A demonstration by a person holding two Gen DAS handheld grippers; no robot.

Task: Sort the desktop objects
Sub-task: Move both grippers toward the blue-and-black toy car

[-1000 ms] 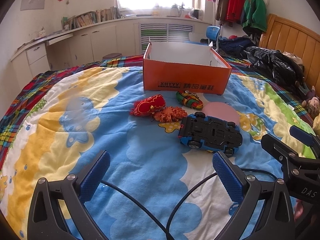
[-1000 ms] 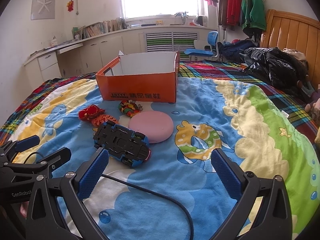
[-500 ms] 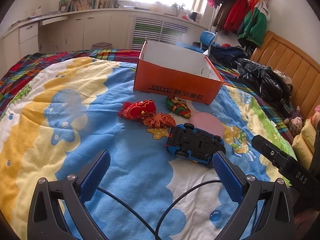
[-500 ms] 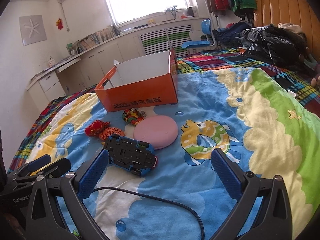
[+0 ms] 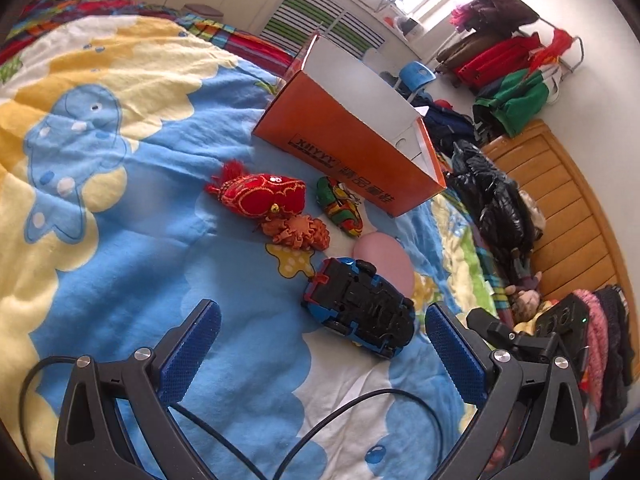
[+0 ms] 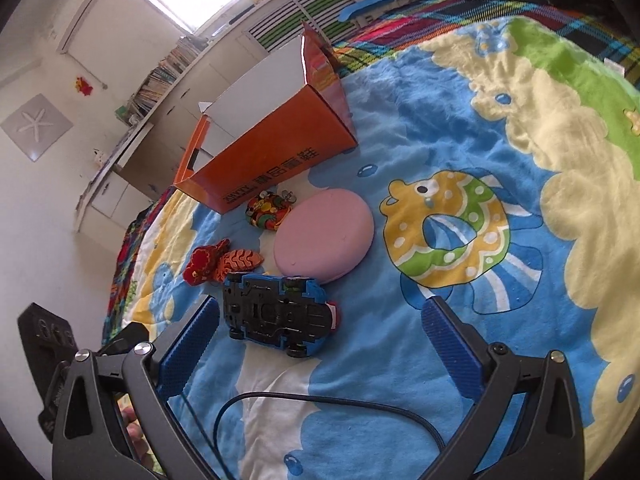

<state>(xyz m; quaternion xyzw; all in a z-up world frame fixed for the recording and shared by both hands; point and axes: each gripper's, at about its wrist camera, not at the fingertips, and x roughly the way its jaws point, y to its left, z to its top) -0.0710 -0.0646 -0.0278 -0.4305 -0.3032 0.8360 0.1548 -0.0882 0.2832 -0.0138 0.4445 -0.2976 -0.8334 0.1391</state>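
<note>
An open orange box (image 5: 352, 136) stands on the bed; it also shows in the right wrist view (image 6: 276, 148). In front of it lie a red plush fish (image 5: 260, 196), an orange toy (image 5: 300, 232), a green-red toy (image 5: 338, 204), a pink round disc (image 6: 324, 236) and a blue toy car (image 5: 356, 308) lying upside down. My left gripper (image 5: 320, 344) is open and empty, just short of the car. My right gripper (image 6: 320, 336) is open and empty, with the car (image 6: 276, 316) between its fingers' line, close to the left finger (image 6: 188, 348).
A cartoon-print blue quilt (image 5: 120, 240) covers the bed. Dark jackets (image 5: 496, 204) and a wooden headboard (image 5: 568, 216) lie at the right. Cabinets and a radiator (image 5: 312, 12) stand beyond the box. A cable (image 6: 320, 400) runs below the right gripper.
Both grippers have tilted and moved closer to the toys. The car now sits nearer each gripper's fingers. The toys and box have not moved.
</note>
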